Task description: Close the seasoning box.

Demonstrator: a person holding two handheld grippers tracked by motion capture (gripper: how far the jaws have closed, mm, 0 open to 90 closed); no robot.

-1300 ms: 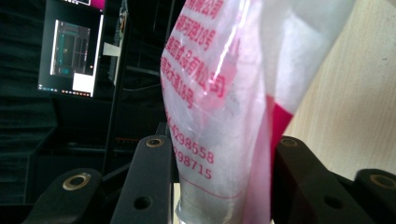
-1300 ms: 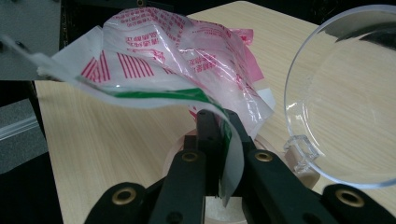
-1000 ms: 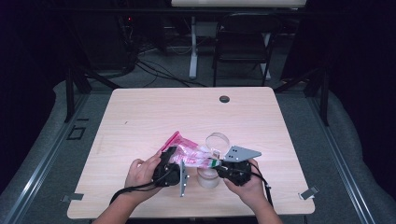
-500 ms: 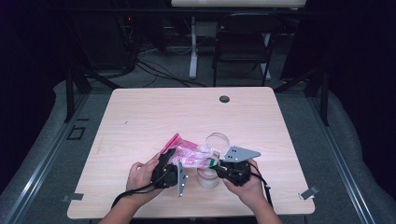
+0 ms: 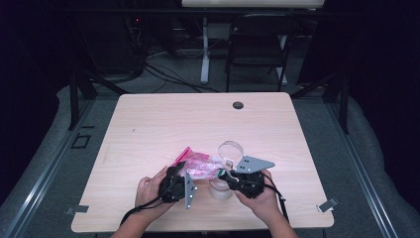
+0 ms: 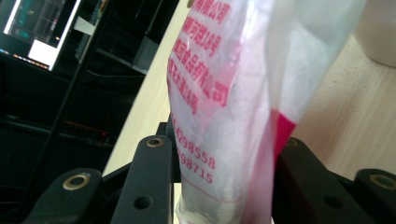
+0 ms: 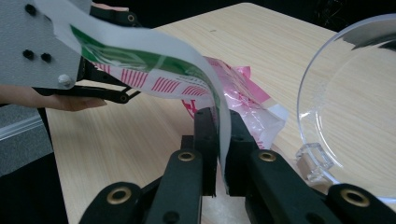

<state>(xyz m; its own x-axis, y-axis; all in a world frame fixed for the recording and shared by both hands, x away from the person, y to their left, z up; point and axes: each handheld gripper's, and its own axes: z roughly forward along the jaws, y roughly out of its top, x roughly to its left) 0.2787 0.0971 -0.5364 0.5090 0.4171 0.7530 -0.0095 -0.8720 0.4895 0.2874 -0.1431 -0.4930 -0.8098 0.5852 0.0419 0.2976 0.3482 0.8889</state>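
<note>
- The pink-and-white printed plastic packet (image 5: 200, 166) hangs between my two grippers, just above the near middle of the pale wooden table (image 5: 163, 124).
- My left gripper (image 6: 219, 161) clamps the packet's thick end; the red-printed film fills the gap between both black jaws.
- My right gripper (image 7: 220, 140) pinches the packet's thin white-and-green edge, jaws almost together on the film.
- A clear plastic cup (image 7: 355, 107) lies on its side just beside the packet, mouth toward my right gripper.
- A white round container (image 5: 221, 190) stands on the table between my hands.
- A small black round disc (image 5: 238, 105) sits well apart at the far edge.
</note>
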